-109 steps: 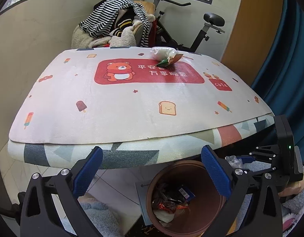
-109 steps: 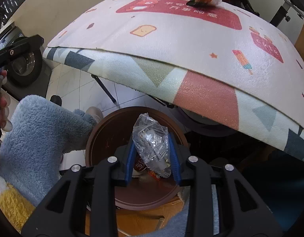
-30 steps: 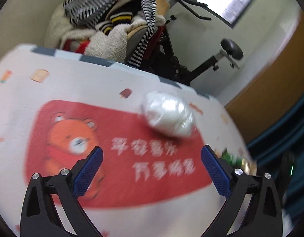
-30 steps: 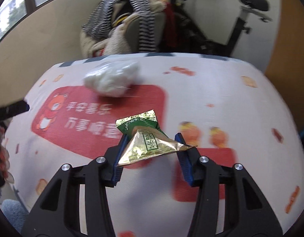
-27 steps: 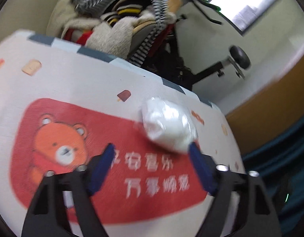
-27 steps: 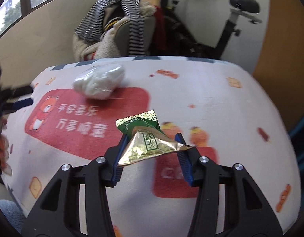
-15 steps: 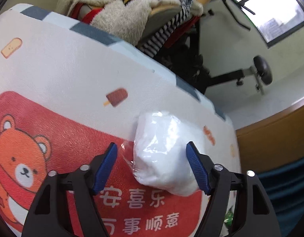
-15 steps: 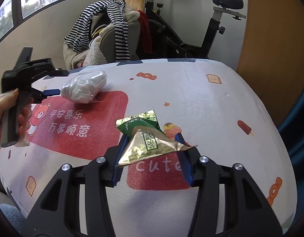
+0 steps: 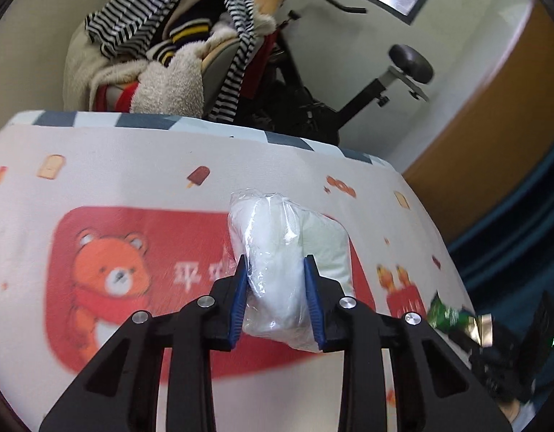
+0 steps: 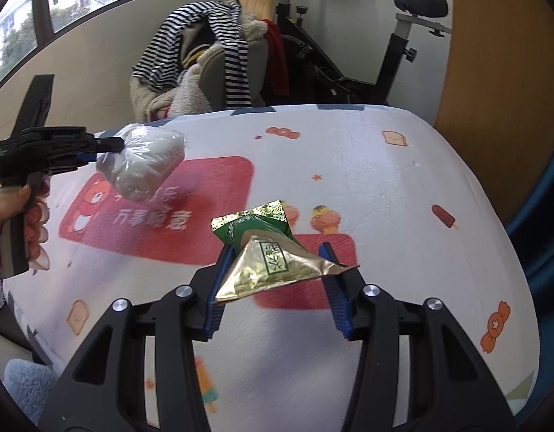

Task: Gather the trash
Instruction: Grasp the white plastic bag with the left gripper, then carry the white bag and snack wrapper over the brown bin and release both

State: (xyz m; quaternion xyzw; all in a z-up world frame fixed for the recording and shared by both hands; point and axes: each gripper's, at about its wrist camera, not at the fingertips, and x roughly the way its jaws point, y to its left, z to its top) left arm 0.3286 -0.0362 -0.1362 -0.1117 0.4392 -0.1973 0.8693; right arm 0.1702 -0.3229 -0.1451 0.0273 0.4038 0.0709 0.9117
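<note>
My left gripper (image 9: 277,284) is shut on a white wad wrapped in clear plastic (image 9: 287,252) and holds it above the table mat (image 9: 97,180). The wad also shows in the right wrist view (image 10: 143,165), lifted off the mat in the left gripper (image 10: 111,145). My right gripper (image 10: 277,273) is shut on a green and gold foil snack wrapper (image 10: 266,252), held above the mat (image 10: 403,198). The wrapper also shows at the lower right of the left wrist view (image 9: 457,318).
A chair piled with striped and fleece clothes (image 9: 161,46) stands behind the table. An exercise bike (image 10: 396,54) is beside it. An orange wall panel (image 9: 493,108) and a dark blue curtain (image 9: 522,223) are at the right. The table's far edge (image 9: 205,126) is striped.
My left gripper has closed on the white plastic-wrapped wad and lifted it off the mat. My right gripper still holds the foil wrapper and has drawn back a little.
</note>
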